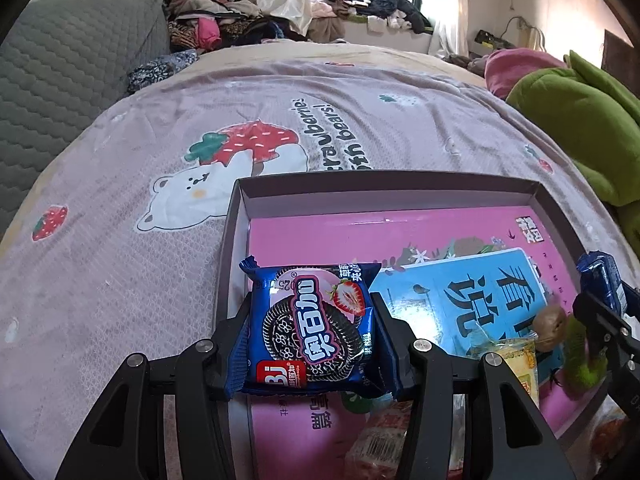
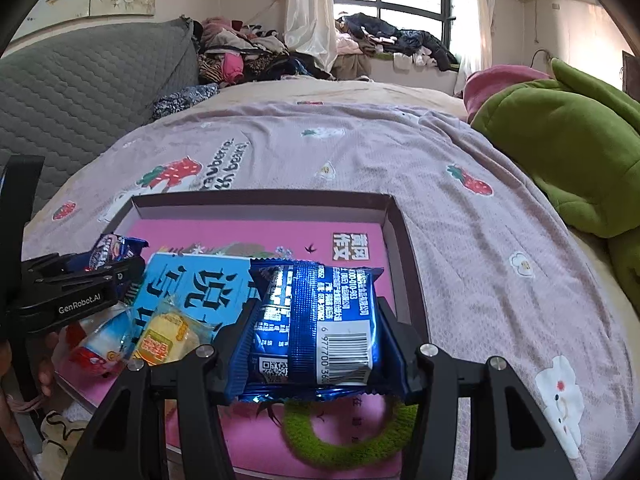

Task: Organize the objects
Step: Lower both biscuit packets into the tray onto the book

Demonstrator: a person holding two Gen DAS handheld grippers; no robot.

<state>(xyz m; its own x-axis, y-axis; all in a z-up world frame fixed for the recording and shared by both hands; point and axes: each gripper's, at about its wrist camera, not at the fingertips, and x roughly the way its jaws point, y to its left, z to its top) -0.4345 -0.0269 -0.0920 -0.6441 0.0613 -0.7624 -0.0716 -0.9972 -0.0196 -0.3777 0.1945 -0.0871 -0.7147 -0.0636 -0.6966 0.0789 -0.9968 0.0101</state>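
We grip a cookie packet (image 1: 316,328) in our left gripper (image 1: 314,336) and another packet (image 2: 316,328) in our right gripper (image 2: 316,336), both above the box (image 1: 384,190), at six o'clock of the pink book (image 1: 320,236).

Far strip of the box (image 2: 260,203) is open, only the pink book (image 2: 240,236) lying flat there. Near half is crowded: blue book (image 2: 192,284), yellow packet (image 2: 168,332), green ring (image 2: 340,436). Bedspread (image 2: 460,240) is clear until the green pillow (image 2: 560,140).
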